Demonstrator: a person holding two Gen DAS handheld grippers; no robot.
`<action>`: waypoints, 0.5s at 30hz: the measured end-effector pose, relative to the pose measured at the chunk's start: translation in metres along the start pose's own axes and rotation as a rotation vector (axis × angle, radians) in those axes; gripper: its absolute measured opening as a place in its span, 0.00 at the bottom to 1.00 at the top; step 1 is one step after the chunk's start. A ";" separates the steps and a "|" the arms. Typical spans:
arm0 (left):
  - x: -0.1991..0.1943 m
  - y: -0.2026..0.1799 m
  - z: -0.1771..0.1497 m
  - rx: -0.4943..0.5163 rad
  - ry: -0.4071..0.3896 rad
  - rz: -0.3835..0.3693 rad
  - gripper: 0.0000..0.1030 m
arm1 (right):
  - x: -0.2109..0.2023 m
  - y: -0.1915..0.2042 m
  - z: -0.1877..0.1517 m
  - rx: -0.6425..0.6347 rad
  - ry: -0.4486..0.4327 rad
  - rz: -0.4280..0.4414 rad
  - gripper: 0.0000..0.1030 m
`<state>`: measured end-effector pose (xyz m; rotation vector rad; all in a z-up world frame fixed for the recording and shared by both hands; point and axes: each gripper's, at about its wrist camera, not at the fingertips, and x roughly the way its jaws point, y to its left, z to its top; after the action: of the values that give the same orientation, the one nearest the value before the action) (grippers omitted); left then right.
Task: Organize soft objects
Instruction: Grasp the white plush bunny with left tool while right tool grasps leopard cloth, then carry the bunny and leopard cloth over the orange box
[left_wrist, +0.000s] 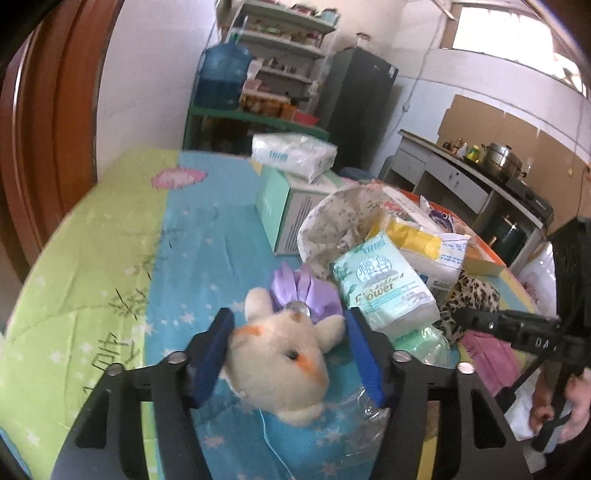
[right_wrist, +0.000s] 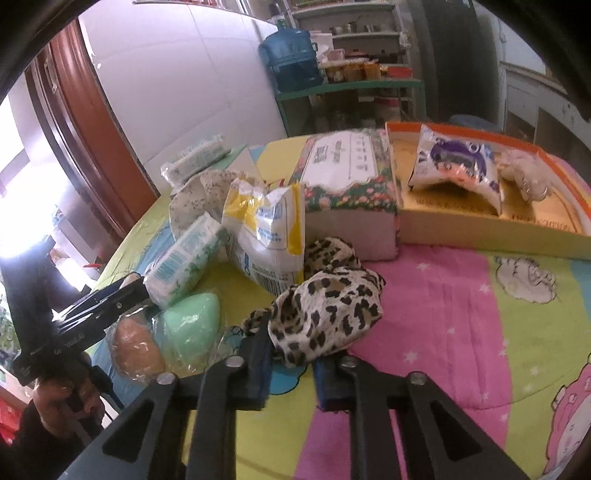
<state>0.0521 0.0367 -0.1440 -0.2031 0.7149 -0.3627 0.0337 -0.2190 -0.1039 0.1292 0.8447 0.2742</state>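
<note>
My left gripper (left_wrist: 286, 354) is shut on a cream plush toy (left_wrist: 277, 354) with a purple bow (left_wrist: 306, 291), held just over the blue and green bed cover (left_wrist: 110, 258). My right gripper (right_wrist: 291, 365) is shut on the near edge of a leopard-print cloth (right_wrist: 325, 314), which lies crumpled on the cover (right_wrist: 443, 314). The left gripper also shows at the left of the right wrist view (right_wrist: 110, 299). Tissue packs (left_wrist: 384, 291) and a yellow and white pack (right_wrist: 266, 229) lie in a pile beside the cloth.
An orange-rimmed cardboard tray (right_wrist: 480, 225) holds a purple-printed bag (right_wrist: 454, 166) at the back right. A floral tissue brick (right_wrist: 351, 184) stands next to it. A teal box (left_wrist: 288, 206) carries a tissue pack (left_wrist: 291, 153). Bagged green and orange sponges (right_wrist: 184, 328) lie near the left gripper.
</note>
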 end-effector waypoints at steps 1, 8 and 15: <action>-0.001 -0.002 -0.001 0.015 -0.015 0.006 0.51 | -0.002 0.001 0.001 -0.005 -0.009 -0.006 0.14; -0.013 -0.012 0.000 0.020 -0.074 0.029 0.33 | -0.024 -0.006 0.006 -0.024 -0.078 -0.042 0.11; -0.025 -0.010 0.005 0.014 -0.107 0.034 0.33 | -0.041 -0.009 0.012 -0.023 -0.121 -0.066 0.11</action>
<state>0.0350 0.0377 -0.1221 -0.1957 0.6096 -0.3223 0.0187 -0.2390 -0.0687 0.0957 0.7240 0.2120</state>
